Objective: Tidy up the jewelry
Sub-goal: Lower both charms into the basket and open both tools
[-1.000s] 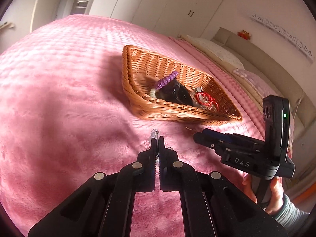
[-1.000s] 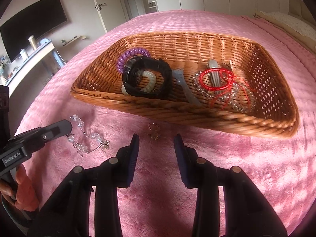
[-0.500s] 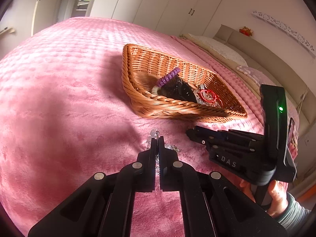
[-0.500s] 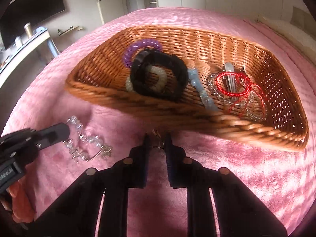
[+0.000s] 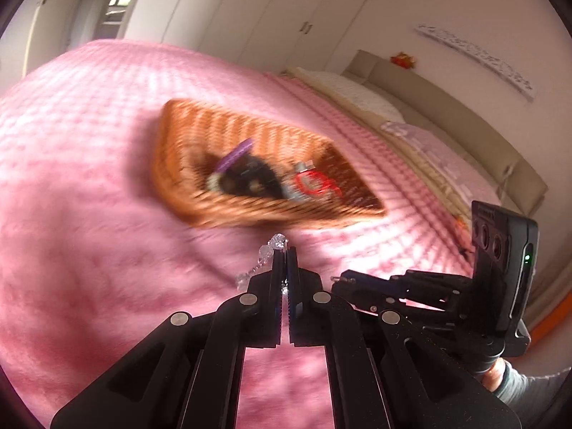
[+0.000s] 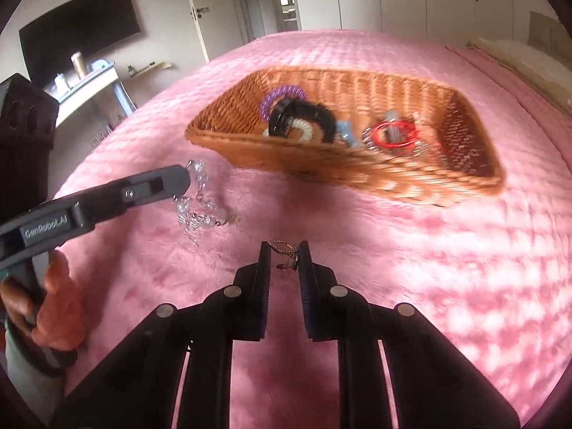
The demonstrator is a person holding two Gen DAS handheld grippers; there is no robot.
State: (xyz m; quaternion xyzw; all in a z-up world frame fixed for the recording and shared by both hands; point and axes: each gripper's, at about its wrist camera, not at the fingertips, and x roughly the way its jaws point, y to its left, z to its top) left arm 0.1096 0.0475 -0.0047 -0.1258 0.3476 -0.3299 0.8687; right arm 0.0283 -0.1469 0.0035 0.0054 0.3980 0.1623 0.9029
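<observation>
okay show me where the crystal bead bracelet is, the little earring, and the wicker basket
crystal bead bracelet (image 6: 200,211), right wrist view, on its hanging beads.
earring (image 6: 283,246), right wrist view, on its top loop.
wicker basket (image 6: 321,166), right wrist view, on its near wall.

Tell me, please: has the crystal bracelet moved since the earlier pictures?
Yes. The crystal bracelet, which lay flat on the pink blanket, now hangs lifted from the shut left gripper, nearer the wicker basket.

left wrist: low over bed, facing basket (image 5: 250,193) | right wrist: same | shared: basket
</observation>
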